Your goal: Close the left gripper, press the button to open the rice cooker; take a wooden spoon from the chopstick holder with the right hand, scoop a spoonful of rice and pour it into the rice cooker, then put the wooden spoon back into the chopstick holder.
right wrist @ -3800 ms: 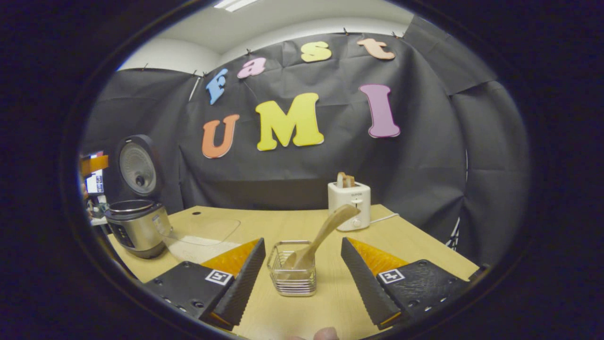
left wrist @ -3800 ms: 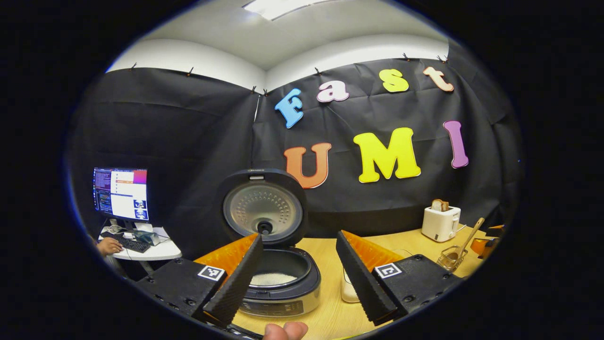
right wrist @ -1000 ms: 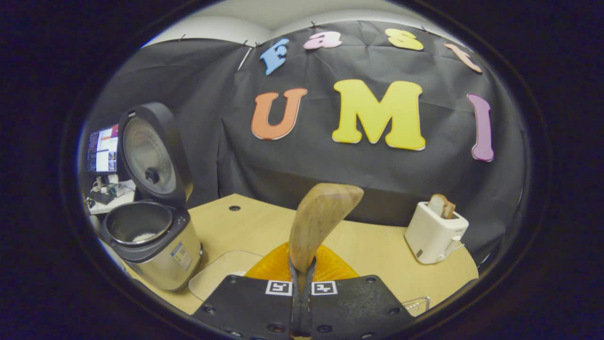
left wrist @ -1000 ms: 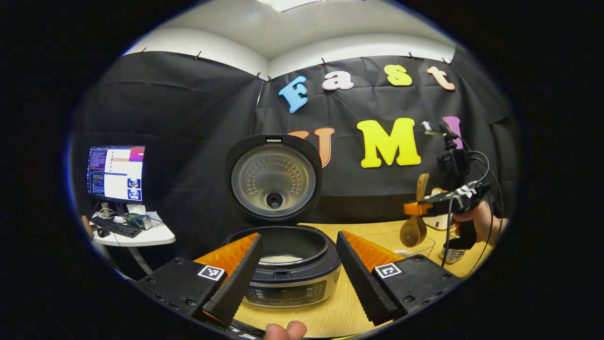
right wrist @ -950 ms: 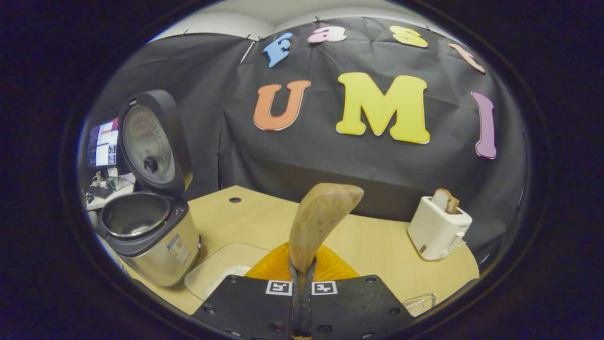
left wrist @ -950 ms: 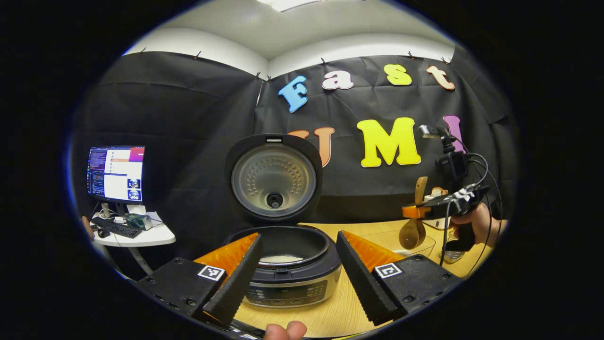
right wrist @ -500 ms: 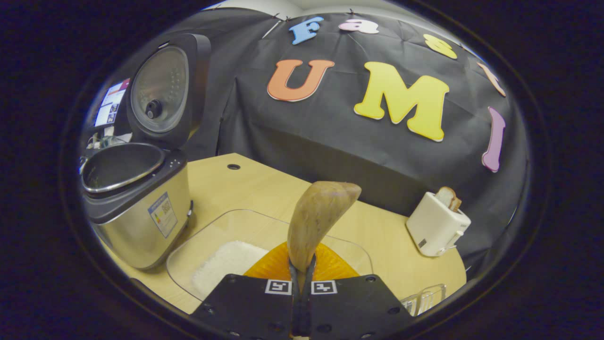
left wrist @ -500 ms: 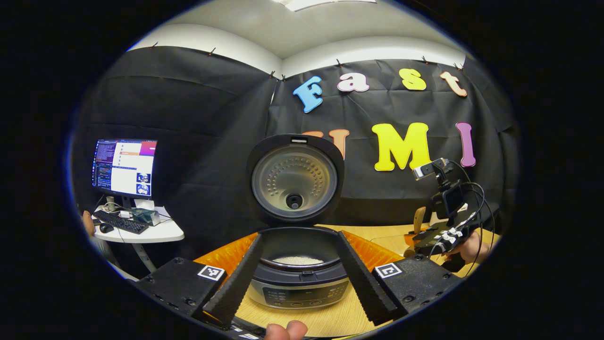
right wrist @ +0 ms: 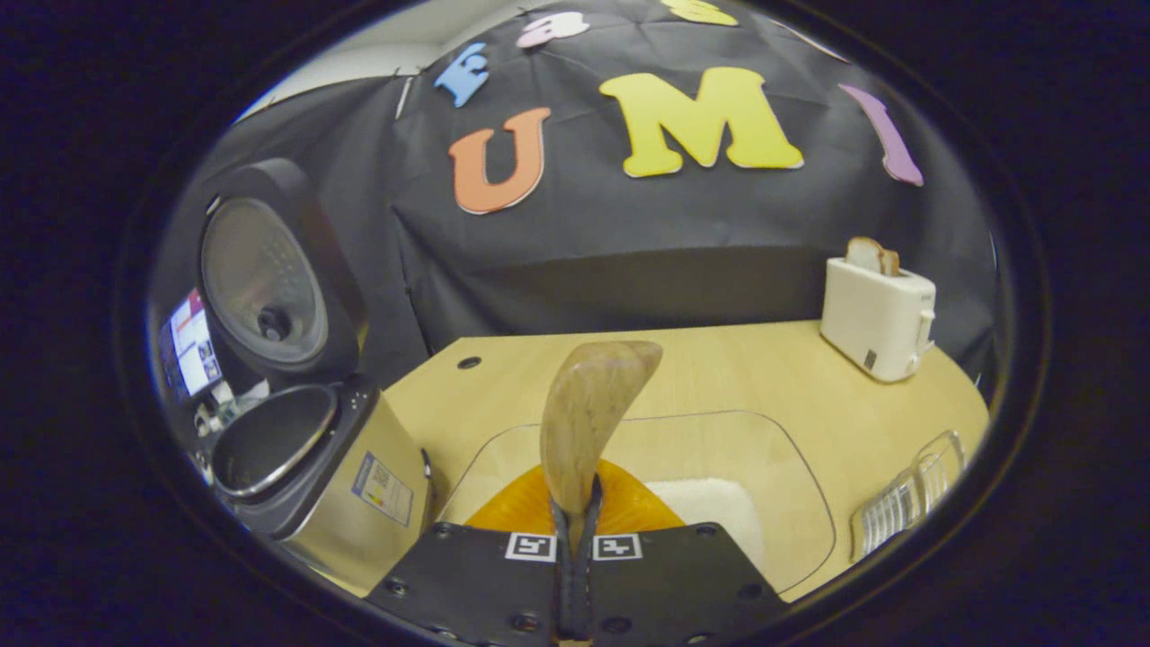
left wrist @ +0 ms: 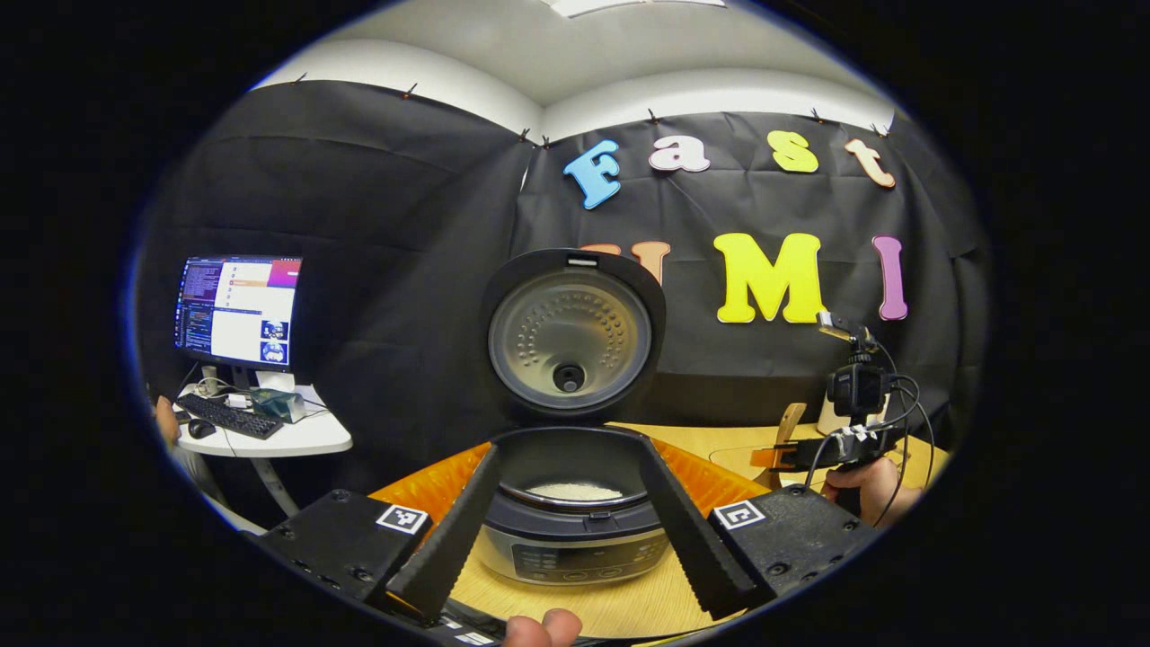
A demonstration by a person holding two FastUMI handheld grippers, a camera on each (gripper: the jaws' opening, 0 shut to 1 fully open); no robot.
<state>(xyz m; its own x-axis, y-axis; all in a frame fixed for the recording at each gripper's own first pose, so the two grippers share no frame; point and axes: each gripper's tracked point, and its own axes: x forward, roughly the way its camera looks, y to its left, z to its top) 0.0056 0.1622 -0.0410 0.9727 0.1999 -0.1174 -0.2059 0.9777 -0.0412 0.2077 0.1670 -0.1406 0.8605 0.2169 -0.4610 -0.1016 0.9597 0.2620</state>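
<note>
The rice cooker (left wrist: 575, 530) stands with its lid (left wrist: 570, 337) up and some white rice in its pot. My left gripper (left wrist: 566, 512) is open in front of it, a finger on each side of the pot. My right gripper (right wrist: 575, 539) is shut on the wooden spoon (right wrist: 588, 418), whose handle end sticks up in the right gripper view. Below it lies a clear tray (right wrist: 791, 485) with a heap of rice (right wrist: 710, 508). The rice cooker (right wrist: 314, 467) sits at that view's left. The wire chopstick holder (right wrist: 907, 508) stands at the right. Farther off in the left gripper view, the right gripper (left wrist: 791, 456) holds the wooden spoon (left wrist: 789, 422) low over the tray.
A white toaster (right wrist: 879, 307) with a slice of bread stands at the table's back right. A side desk with a monitor (left wrist: 238, 310) and keyboard is off to the left. The wooden table (right wrist: 719, 377) has open room behind the tray.
The right gripper took the spoon out of the holder, carried it left and lowered it over the rice tray. The left gripper rose slightly and stayed open at the cooker.
</note>
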